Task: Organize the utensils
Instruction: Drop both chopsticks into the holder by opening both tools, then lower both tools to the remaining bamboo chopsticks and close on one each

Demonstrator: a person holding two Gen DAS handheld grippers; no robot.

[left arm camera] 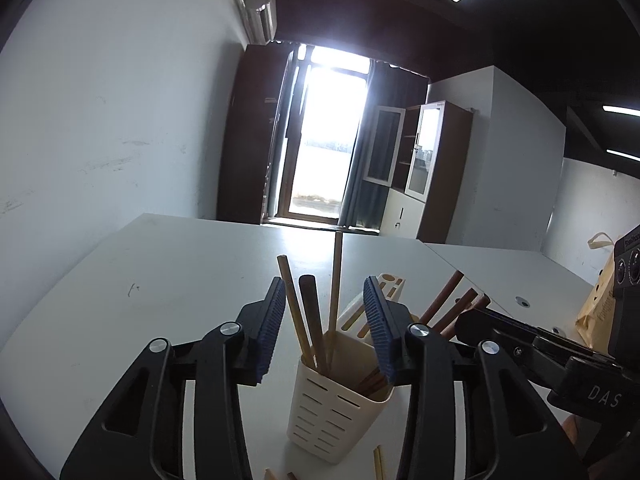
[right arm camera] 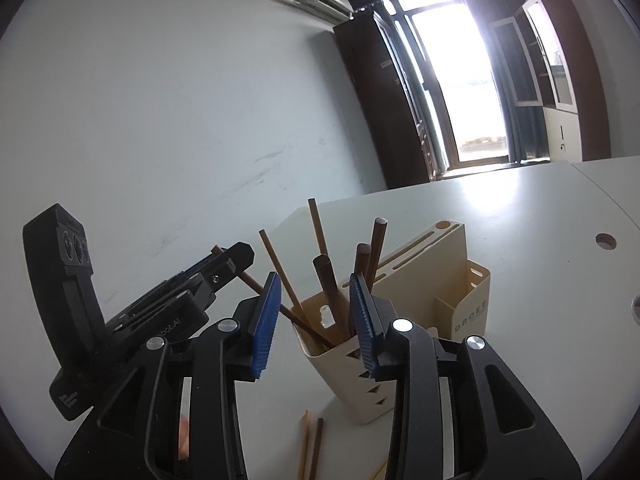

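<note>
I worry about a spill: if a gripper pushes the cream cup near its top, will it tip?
Probably yes. The cup is tall, narrow and slotted, so likely light. The chopsticks lean far above its rim, raising its weight. The table looks smooth, so a low push might slide it instead.

The right gripper (right arm camera: 314,316) hangs with its blue-padded jaws spread apart and nothing between them, just in front of a cream slotted utensil holder (right arm camera: 348,376) on the white table (right arm camera: 540,280). Several chopsticks (right arm camera: 328,280), light and dark, stand tilted in the holder. Two more chopsticks (right arm camera: 310,448) lie on the table before it. The left gripper (right arm camera: 236,258) reaches in from the left, near the chopstick tops.
</note>
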